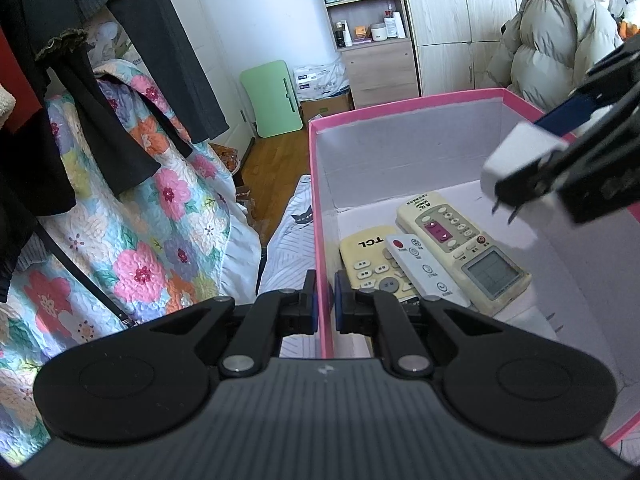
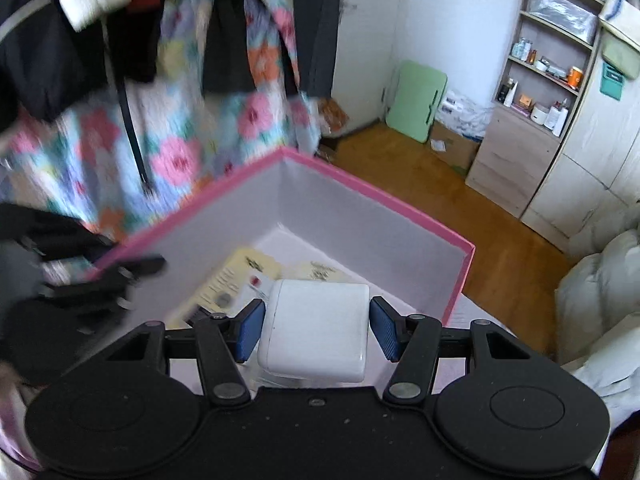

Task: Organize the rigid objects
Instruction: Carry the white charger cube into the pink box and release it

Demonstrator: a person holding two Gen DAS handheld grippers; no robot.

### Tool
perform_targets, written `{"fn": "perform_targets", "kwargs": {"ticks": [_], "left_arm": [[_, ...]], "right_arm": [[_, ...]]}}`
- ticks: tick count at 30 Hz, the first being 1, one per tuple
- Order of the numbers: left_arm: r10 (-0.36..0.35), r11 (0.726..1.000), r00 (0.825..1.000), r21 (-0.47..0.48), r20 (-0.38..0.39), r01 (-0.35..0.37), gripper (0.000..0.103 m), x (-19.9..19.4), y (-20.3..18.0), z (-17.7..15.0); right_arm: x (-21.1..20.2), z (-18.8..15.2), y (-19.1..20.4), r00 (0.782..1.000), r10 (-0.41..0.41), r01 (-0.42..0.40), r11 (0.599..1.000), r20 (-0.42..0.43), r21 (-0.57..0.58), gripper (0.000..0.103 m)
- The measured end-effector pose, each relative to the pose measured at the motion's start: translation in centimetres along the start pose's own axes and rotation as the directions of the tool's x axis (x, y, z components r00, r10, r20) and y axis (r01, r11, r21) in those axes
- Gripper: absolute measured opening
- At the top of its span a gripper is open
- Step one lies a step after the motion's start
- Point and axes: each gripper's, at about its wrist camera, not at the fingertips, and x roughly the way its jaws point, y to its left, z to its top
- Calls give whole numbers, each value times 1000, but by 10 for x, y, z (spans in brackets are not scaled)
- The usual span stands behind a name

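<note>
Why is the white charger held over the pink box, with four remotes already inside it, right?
Nearly. There are three remotes in the pink box, not four: the TCL remote, the slim white remote and the big cream remote, as the left wrist view shows. The white charger does sit over the box, between the right gripper's jaws.

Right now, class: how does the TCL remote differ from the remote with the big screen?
The TCL remote is yellower and partly covered by a white remote; the screen remote is paler, uncovered, with a grey display and a purple button panel. Both lie flat in the pink box.
</note>
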Motion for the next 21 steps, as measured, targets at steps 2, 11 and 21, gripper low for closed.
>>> {"fn": "perform_targets", "kwargs": {"ticks": [2,11,21], "left_arm": [[1,1000,1000,-1,-3,-1,7,0,0,1],[5,1000,1000,30,-6,-5,7,1,1,-1],[17,999,1000,45,-8,-17,8,0,-4,0]], "right_arm": [[11,0,3,999,-15,13,999,-44,-31,62],[3,-21,17,994,-98,94,992,-41,-79,64],[-99,-79,-46,988,19,-56,967,150,247,67]]}}
